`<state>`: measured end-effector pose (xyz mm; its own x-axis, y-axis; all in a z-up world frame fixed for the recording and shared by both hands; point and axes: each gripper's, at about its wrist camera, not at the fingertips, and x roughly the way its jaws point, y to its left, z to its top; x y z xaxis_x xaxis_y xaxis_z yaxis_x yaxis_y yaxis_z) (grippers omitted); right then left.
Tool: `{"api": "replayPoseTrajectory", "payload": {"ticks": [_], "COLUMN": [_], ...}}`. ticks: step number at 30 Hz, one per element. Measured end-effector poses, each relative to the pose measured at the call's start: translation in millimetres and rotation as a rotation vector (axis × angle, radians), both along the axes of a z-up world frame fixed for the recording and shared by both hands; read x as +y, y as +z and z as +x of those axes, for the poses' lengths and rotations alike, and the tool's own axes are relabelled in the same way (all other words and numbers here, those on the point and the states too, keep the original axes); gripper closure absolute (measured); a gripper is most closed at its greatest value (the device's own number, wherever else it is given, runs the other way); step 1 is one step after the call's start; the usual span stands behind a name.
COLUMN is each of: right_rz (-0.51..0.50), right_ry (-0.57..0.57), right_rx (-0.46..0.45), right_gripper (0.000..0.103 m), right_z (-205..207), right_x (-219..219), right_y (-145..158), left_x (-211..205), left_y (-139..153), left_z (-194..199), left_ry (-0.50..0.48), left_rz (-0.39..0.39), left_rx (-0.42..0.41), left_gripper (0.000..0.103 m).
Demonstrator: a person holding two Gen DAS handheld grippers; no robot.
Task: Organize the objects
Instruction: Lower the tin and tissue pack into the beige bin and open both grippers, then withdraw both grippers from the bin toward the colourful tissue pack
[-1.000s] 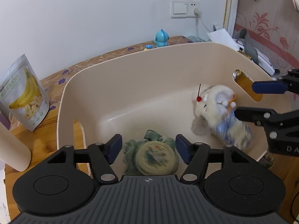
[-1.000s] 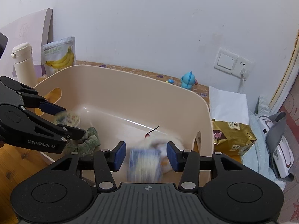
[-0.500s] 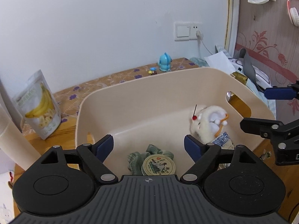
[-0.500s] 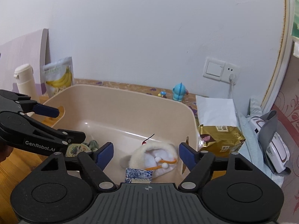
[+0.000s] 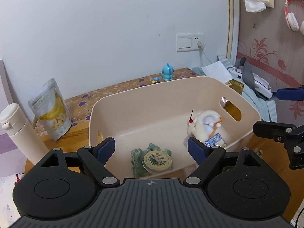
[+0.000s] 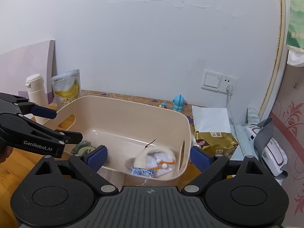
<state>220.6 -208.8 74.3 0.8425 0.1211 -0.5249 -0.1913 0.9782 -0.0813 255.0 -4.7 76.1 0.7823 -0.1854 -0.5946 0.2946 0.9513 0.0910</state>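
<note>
My left gripper point(image 5: 151, 148) stands wide, its blue pads clear of everything and nothing held between them. My right gripper point(image 6: 148, 154) is opening at this moment, its jaws already far apart, and it too grips nothing; the plush only shows through the gap from below.

Both of me hang over the near rim of the beige bin point(image 5: 133, 93), which sits on a wooden table point(image 5: 269, 148). In the bin's near left part lies a round tin point(image 5: 157, 161) with a pictured lid, resting on a crumpled green cloth point(image 5: 137, 156). From my right camera the tin point(image 6: 86, 149) is half hidden behind my left gripper's finger. Toward the bin's right end, just inside the handle slot, lies a white plush point(image 5: 204, 126) with orange cord, white pompoms and a red bead on a thin stalk. A small blue-and-white packet point(image 5: 213, 139) touches its near side. Tin and plush lie well apart on the bin floor.

Outside the bin, a banana-chip pouch point(image 5: 52, 110) stands upright at the left, with a cream flask point(image 5: 20, 133) just beside it. A blue figurine point(image 5: 167, 72) stands by the wall behind the bin. A gold bag point(image 6: 214, 138) lies past the bin's right end, under a white sheet point(image 6: 210, 117).
</note>
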Motion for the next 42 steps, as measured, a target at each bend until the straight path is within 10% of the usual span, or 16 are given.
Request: {"api": "replayPoseTrajectory", "payload": {"ticks": [42], "right_rz": [0.015], "right_ry": [0.011], "right_rx": [0.055], "right_gripper": [0.000], "right_z": [-124], "right_x": [-22], "right_y": [-42], "left_x": [9], "left_y": [-63], "left_z": [-138], "left_ry": [0.038], "left_rz": [0.003], "left_rx": [0.070], "left_gripper": [0.016]}}
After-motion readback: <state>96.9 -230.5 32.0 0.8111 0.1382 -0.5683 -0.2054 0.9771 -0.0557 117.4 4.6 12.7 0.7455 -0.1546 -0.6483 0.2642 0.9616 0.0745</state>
